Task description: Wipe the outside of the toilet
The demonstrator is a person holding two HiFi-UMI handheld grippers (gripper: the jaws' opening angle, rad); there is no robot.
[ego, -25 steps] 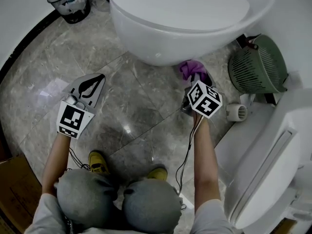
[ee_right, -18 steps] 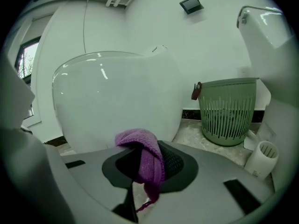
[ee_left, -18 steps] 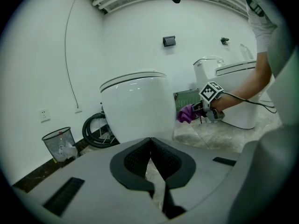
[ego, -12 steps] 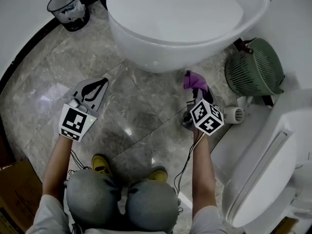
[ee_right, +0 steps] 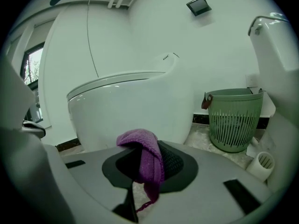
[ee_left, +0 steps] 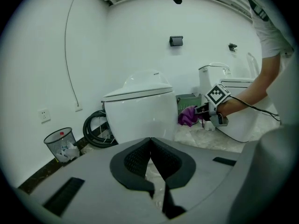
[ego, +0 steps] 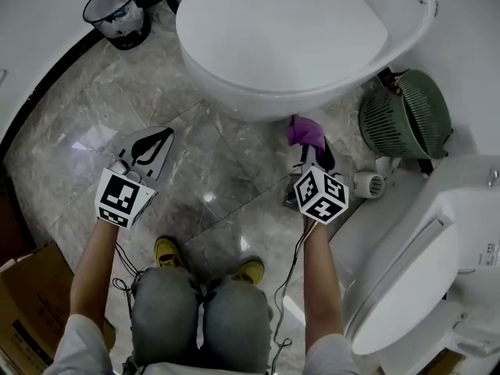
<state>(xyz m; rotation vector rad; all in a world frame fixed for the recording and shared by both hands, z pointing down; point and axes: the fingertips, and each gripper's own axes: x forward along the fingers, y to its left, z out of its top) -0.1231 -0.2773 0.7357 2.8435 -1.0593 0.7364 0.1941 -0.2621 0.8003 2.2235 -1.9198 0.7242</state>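
Note:
A white oval toilet [ego: 297,41] with its lid down fills the top of the head view, and it also stands ahead in the left gripper view [ee_left: 140,113] and the right gripper view [ee_right: 131,111]. My right gripper [ego: 306,143] is shut on a purple cloth [ego: 305,131], held just in front of the bowl's lower front, a little apart from it. The cloth [ee_right: 145,155] drapes over the jaws in the right gripper view. My left gripper [ego: 148,145] hovers over the floor to the left, shut and holding nothing [ee_left: 150,146].
A green slatted basket [ego: 406,116] stands right of the toilet, with a small white cup [ego: 366,183] near it. A second white toilet [ego: 422,264] sits at the right. A black wire bin [ego: 117,6] holds rubbish at the top left. A coiled black hose [ee_left: 96,127] lies by the wall.
My right gripper with the purple cloth dropped away from the bowl, then shifted slightly left and back up toward its lower front. The left gripper has hardly moved.

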